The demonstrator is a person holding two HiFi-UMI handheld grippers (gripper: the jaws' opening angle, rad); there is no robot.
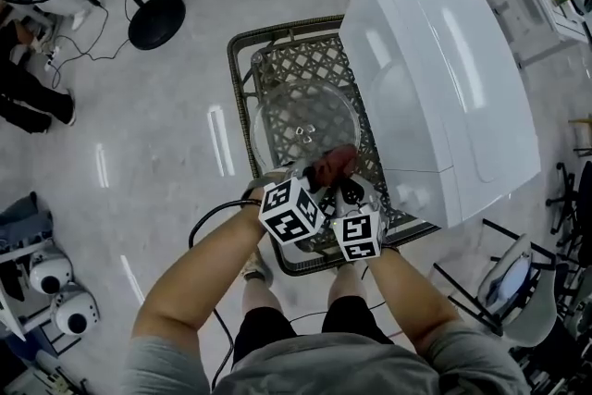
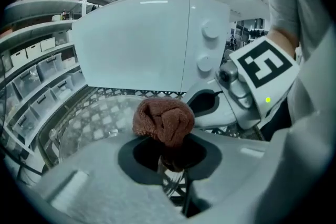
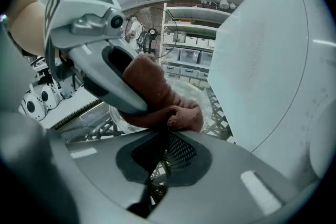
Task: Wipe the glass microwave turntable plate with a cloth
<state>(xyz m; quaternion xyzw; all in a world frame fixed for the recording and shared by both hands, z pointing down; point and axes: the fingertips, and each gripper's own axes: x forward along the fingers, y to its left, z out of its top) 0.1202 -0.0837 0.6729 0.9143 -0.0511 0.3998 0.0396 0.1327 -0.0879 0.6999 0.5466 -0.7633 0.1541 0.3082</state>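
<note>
One cloth [image 2: 163, 120], bunched, clamped in left tongs [image 2: 169, 147]. Right tongs [image 3: 160, 139] look closed on its loose end. Both sit low centre, over the near rim of one glass plate [image 1: 287, 111] on the wicker table [image 1: 242, 60], beside one microwave [image 1: 444, 79]. Judged: cloth being readied, wiping not begun. Next: press cloth down and sweep.

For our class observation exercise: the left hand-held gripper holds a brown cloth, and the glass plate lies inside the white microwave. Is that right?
Not quite. The glass plate lies outside the white microwave, on the lattice table beside it, as the head view shows. The left hand-held gripper does hold the brown cloth.
</note>
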